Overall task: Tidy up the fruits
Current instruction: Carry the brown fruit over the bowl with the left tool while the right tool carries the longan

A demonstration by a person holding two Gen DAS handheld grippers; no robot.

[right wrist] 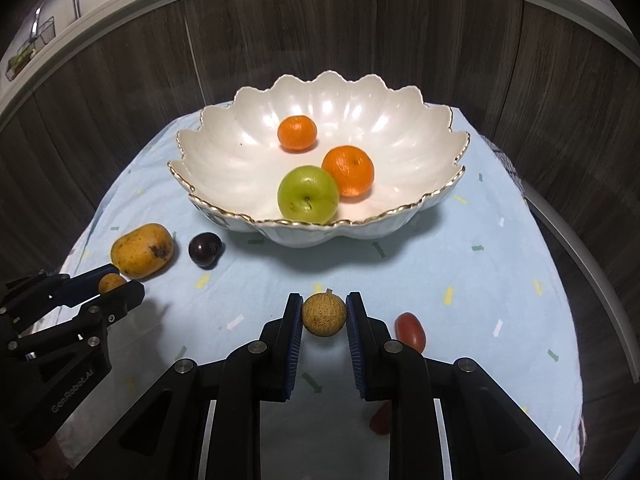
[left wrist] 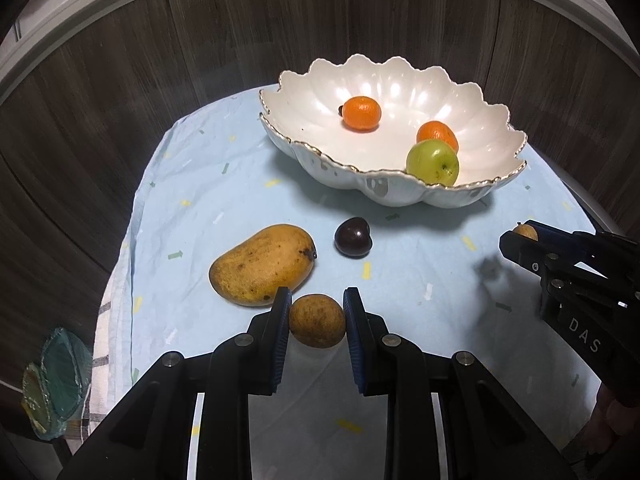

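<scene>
- The left gripper (left wrist: 317,320) fingers pinch a small round brown fruit (left wrist: 317,321) at lower centre of its view; the right gripper (right wrist: 323,316) pinches a paler round fruit (right wrist: 323,315).
- The scalloped white bowl (right wrist: 224,148) already holds two oranges (right wrist: 348,170) and a green apple (right wrist: 308,194).
- Left on the desk: yellow mango (left wrist: 262,264), dark plum (left wrist: 353,237), red fruit (right wrist: 410,331).

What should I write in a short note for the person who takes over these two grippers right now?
Left gripper: shut on a small brown fruit, above the cloth.
Right gripper: shut on a second brown fruit.
Bowl: holds two oranges and a green apple.
Done: those three fruits are in.
Left: drop both held fruits into the bowl, then fetch the mango and plum near the left gripper, and the red fruit by the right gripper. Another red piece shows under the right gripper; I cannot tell what it is.
</scene>
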